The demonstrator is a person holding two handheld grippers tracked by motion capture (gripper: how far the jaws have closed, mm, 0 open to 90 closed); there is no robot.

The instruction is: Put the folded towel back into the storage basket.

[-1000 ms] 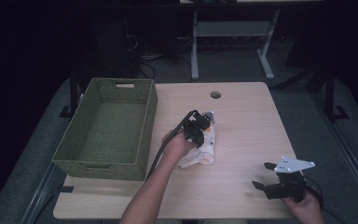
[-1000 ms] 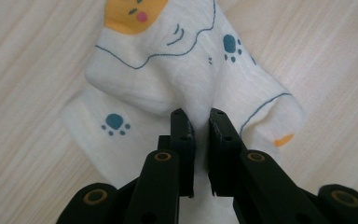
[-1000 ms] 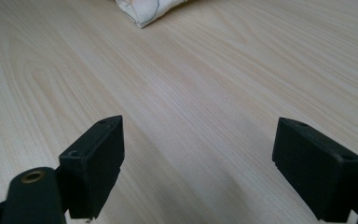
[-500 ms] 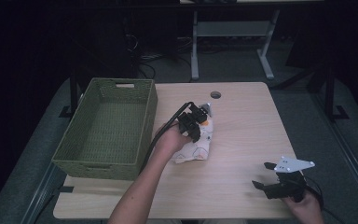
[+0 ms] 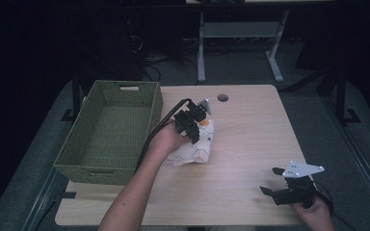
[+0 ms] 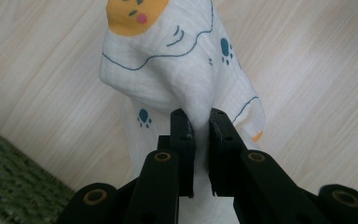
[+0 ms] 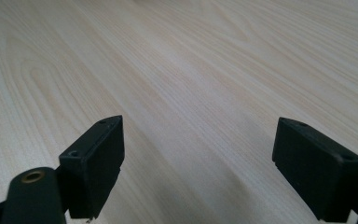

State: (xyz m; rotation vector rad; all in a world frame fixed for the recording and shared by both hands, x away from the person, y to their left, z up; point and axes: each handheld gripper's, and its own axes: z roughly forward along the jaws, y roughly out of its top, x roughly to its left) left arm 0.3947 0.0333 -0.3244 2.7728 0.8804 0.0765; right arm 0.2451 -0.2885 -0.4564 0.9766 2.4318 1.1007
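My left gripper [image 6: 199, 122] has its jaws pressed together on a raised fold of the white cloth [image 6: 177, 70]; the cloth, printed with blue paw marks and an orange face, bunches up ahead of the claw and drapes down on both sides of it onto the wooden table [image 5: 250, 130]; from the high view the left gripper [image 5: 192, 126] sits on the cloth [image 5: 197, 149] with the green woven basket [image 5: 107, 132] just beside it, on its far side from my right gripper [image 5: 274, 183]; the right gripper [image 7: 198, 154] has its jaws spread wide with bare tabletop [image 7: 205, 70] between and ahead of them, well apart from the cloth.
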